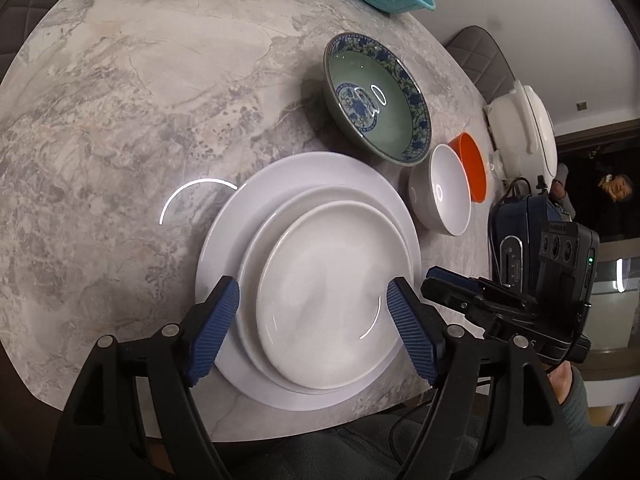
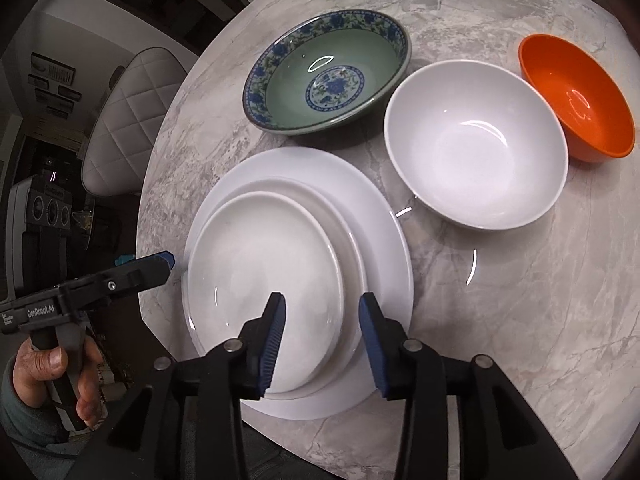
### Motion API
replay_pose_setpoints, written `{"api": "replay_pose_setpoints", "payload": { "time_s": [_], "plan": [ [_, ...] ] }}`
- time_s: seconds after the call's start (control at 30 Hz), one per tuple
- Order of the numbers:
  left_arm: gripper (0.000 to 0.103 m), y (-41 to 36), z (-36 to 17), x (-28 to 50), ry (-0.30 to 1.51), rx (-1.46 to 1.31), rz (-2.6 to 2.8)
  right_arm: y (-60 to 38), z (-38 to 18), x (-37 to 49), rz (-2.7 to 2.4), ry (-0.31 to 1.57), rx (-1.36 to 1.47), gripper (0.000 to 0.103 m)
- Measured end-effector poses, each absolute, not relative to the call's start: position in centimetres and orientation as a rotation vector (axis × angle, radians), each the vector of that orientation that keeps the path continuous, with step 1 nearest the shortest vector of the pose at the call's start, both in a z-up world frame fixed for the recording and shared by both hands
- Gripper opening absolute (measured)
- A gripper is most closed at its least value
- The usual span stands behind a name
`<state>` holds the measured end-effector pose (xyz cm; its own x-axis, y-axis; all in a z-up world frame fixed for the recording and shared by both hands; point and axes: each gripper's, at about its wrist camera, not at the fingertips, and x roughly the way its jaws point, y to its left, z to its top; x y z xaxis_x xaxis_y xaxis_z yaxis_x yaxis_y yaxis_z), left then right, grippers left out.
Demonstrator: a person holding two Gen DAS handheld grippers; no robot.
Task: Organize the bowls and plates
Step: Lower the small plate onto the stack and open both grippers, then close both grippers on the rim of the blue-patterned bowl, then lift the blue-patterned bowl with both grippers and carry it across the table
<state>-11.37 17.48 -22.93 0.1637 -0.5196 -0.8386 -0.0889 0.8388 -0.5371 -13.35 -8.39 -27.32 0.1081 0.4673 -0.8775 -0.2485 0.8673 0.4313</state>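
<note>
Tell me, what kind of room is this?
Probably a home dining area: a round marble-look table set with stacked white plates and bowls, quilted dining chairs pulled up beside it.

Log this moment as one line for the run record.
plates: three white plates stacked | bowls: green bowl, white bowl, orange bowl unstacked | left gripper: open, empty | right gripper: open, empty

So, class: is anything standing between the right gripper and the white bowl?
Nothing visible does. The right gripper hovers open over the stacked plates; bare marble table separates it from the white bowl. The orange bowl sits beyond.
</note>
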Motion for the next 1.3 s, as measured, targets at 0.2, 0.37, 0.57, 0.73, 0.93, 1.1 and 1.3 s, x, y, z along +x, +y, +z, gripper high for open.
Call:
{"api": "replay_pose_setpoints", "payload": {
  "time_s": [0.2, 0.37, 0.57, 0.73, 0.93, 1.1, 1.3],
  "plan": [
    [0.075, 19.3, -21.8, -7.2, 1.282, -0.566, -0.312, -11.0, -24.7, -10.9, 0.6, 1.282, 0.267, 0.041],
    [0.075, 18.7, -21.3, -0.7, 1.291, -0.532, -0.354, -13.5, -22.0, -5.5, 0.64, 1.219, 0.335, 0.042],
    [0.074, 16.2, -23.2, 4.5, 1.36, -0.441, -0.346, -13.3, -22.2, 2.5, 0.64, 1.268, 0.292, 0.043],
    [0.07, 13.8, -26.1, 5.7, 1.434, -0.374, -0.32, -12.3, -25.6, 6.3, 0.617, 1.38, 0.276, 0.043],
    [0.017, 12.7, -28.5, 6.6, 1.474, -0.389, -0.319, -10.9, -28.4, 7.1, 0.603, 1.473, 0.26, 0.034],
    [0.011, 11.9, -29.4, 7.2, 1.496, -0.367, -0.307, -10.2, -29.5, 7.1, 0.59, 1.514, 0.26, 0.01],
    [0.009, 11.6, -29.1, 7.6, 1.483, -0.371, -0.303, -9.9, -29.6, 6.9, 0.566, 1.508, 0.272, 0.008]
  ]
}}
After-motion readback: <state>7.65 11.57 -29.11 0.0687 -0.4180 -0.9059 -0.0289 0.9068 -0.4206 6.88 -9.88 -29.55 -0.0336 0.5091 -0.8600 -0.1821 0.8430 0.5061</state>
